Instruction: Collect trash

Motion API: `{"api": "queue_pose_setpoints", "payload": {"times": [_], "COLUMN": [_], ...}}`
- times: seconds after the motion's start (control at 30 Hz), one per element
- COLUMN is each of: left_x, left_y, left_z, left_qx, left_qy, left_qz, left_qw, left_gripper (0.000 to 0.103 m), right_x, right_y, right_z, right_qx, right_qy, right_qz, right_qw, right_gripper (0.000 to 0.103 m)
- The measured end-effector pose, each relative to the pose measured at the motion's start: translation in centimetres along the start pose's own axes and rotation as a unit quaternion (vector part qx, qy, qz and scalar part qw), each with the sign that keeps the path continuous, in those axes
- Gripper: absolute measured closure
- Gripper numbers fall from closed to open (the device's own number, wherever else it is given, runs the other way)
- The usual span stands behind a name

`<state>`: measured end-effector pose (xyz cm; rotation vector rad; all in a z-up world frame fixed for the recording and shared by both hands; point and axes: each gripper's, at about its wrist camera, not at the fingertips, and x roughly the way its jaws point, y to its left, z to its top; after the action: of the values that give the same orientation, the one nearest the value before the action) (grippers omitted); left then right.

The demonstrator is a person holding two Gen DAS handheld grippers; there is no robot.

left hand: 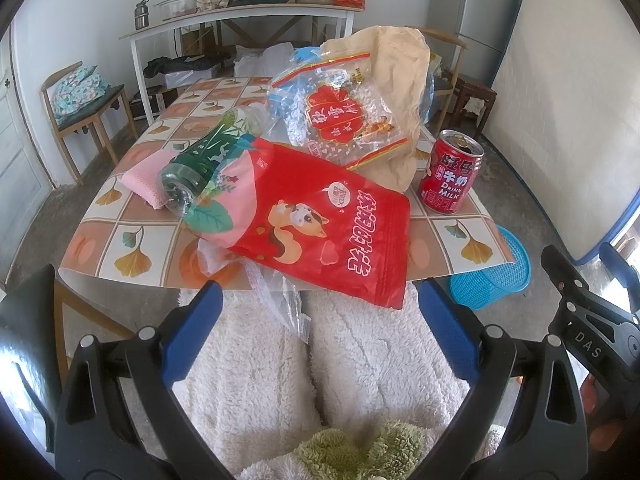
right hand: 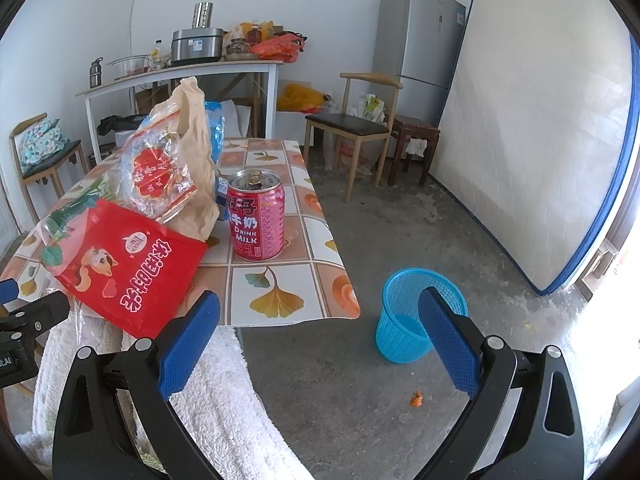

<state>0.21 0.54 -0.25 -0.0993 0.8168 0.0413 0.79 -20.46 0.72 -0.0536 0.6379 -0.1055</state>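
Trash lies on a table with a tile-pattern cloth [left hand: 132, 208]: a red snack bag [left hand: 320, 224] hanging over the near edge, an empty plastic bottle [left hand: 208, 156] lying on it, a clear printed bag [left hand: 340, 116], a crumpled brown paper bag [left hand: 404, 80], a pink cloth [left hand: 144, 178] and an upright red milk can [left hand: 450, 172]. The can [right hand: 256, 220] and red bag [right hand: 132, 268] also show in the right wrist view. A blue mesh bin [right hand: 404, 316] stands on the floor right of the table. My left gripper [left hand: 316, 320] is open before the table edge. My right gripper [right hand: 320, 332] is open, empty, between table corner and bin.
A clear plastic scrap [left hand: 280, 300] hangs off the table edge. White fleece-covered legs [left hand: 360, 360] are under the grippers. Chairs [right hand: 352, 128], a stool, a fridge [right hand: 420, 32], a leaning mattress [right hand: 532, 128] and a cluttered white side table [right hand: 180, 72] ring the room. An orange scrap [right hand: 416, 400] lies on the floor.
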Motion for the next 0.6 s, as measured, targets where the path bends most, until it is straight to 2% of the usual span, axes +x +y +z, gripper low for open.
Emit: {"api": "queue_pose_setpoints", "payload": {"times": [0.6], "left_x": [0.14], "left_y": [0.1], "left_z": [-0.21], "left_qx": [0.0], "left_qy": [0.003], "left_qz": [0.0], "left_qw": [1.0], "left_gripper": [0.009], "right_x": [-0.12], "right_y": [0.48], "right_z": [0.06], "right_qx": [-0.007], "right_qy": [-0.003], "right_qz": [0.0], "right_qw": [1.0], "right_gripper": [0.007]}}
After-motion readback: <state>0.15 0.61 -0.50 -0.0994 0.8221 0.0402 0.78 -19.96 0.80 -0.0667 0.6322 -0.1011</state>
